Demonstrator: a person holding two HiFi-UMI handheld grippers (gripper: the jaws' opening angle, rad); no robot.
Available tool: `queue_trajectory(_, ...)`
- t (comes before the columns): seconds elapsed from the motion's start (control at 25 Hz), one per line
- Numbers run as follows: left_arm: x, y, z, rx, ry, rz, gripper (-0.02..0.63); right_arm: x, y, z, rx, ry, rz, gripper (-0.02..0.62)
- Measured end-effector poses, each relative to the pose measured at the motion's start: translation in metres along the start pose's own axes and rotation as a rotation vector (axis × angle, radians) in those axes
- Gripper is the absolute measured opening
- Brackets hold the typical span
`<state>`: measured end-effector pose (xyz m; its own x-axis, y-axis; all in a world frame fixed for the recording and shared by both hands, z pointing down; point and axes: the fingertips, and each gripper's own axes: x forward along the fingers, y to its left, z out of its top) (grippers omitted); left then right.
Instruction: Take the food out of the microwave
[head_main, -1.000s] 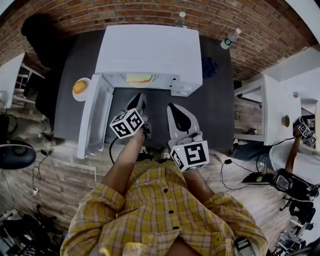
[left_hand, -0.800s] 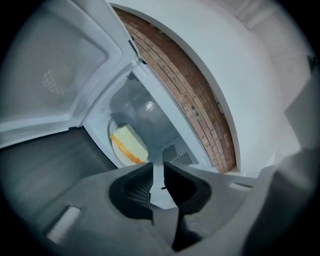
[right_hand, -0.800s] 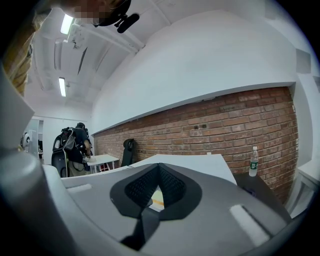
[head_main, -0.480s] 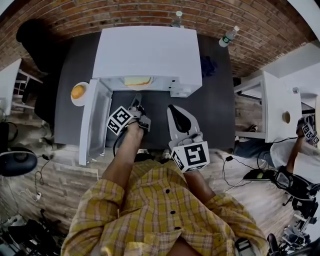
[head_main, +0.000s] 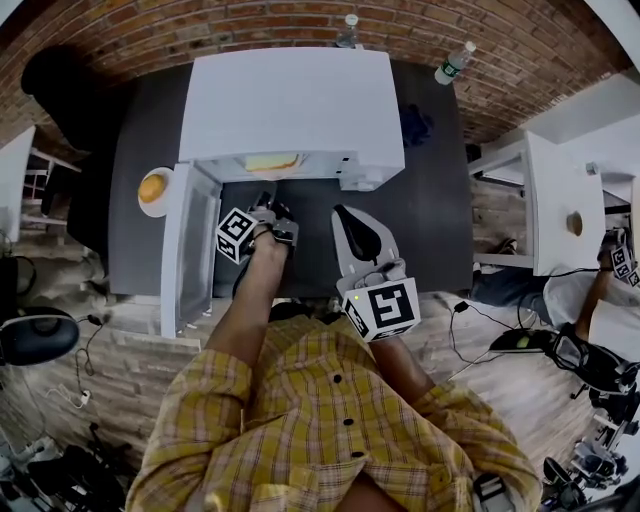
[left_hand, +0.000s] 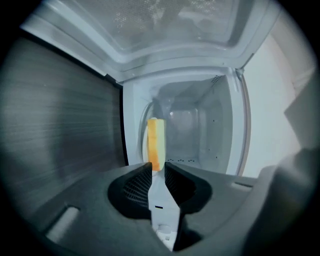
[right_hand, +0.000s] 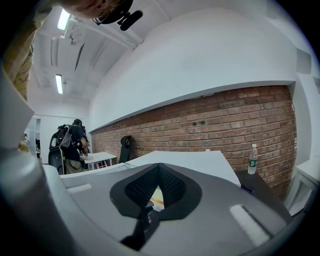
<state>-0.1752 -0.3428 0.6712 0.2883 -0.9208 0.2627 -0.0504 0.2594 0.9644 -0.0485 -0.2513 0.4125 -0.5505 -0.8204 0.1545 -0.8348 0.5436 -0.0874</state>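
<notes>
The white microwave (head_main: 290, 100) stands on the dark bench (head_main: 430, 220), its door (head_main: 190, 250) swung open toward the frame's left. The yellow food slice (head_main: 272, 161) lies inside the cavity. The left tongs (head_main: 268, 198) are released at the opening, jaws apart, with the slice just past their tips. Right of centre, the right tongs (head_main: 342, 213) hang over the bench, clenched on nothing.

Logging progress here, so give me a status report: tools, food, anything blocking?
Left tool open at microwave mouth, lined up on food. Right tool shut, empty, held back. Food inside, ungripped. Door open, nothing blocking.
</notes>
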Motion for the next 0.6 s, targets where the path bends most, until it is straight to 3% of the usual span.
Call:
queue_trajectory(0.32,0.015,0.022,0.005,-0.103,-0.055,0.015,0.087,0.007,-0.004,-0.001,-0.003,0.004,-0.007,0.003)
queue_trajectory(0.6,0.022,0.028,0.01,-0.096,-0.071,0.012,0.094,0.005,-0.009,-0.006,0.004,0.01,-0.025,0.003)
